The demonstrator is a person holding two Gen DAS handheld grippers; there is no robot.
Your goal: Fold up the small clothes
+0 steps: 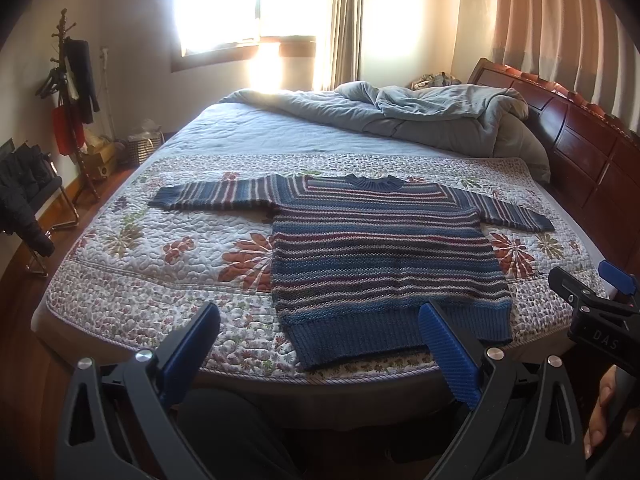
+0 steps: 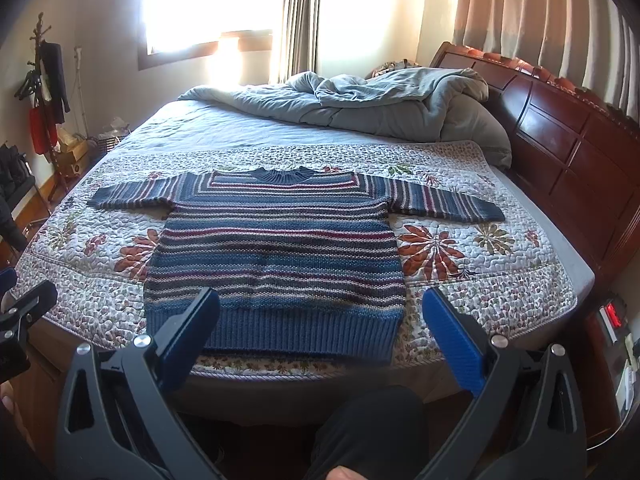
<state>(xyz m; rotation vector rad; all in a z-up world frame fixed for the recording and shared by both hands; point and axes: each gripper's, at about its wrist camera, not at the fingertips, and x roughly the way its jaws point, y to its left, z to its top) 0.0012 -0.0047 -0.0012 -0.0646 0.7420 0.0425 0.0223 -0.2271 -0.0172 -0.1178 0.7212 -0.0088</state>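
Observation:
A small striped knit sweater (image 1: 376, 248) (image 2: 276, 248) in blue, grey and red lies flat on the bed, face up, both sleeves spread out sideways, collar at the far side and ribbed hem toward me. My left gripper (image 1: 320, 316) hovers open in front of the hem, off the bed's near edge, with nothing between its blue fingers. My right gripper (image 2: 320, 300) is likewise open and empty, held just short of the hem. In the left wrist view the right gripper (image 1: 592, 292) shows at the right edge.
The sweater rests on a floral quilted cover (image 1: 152, 264) (image 2: 480, 280). A rumpled grey duvet (image 1: 400, 116) is piled at the far side. A dark wooden headboard (image 2: 560, 144) runs along the right. A coat stand (image 1: 72, 92) and chair stand left on the floor.

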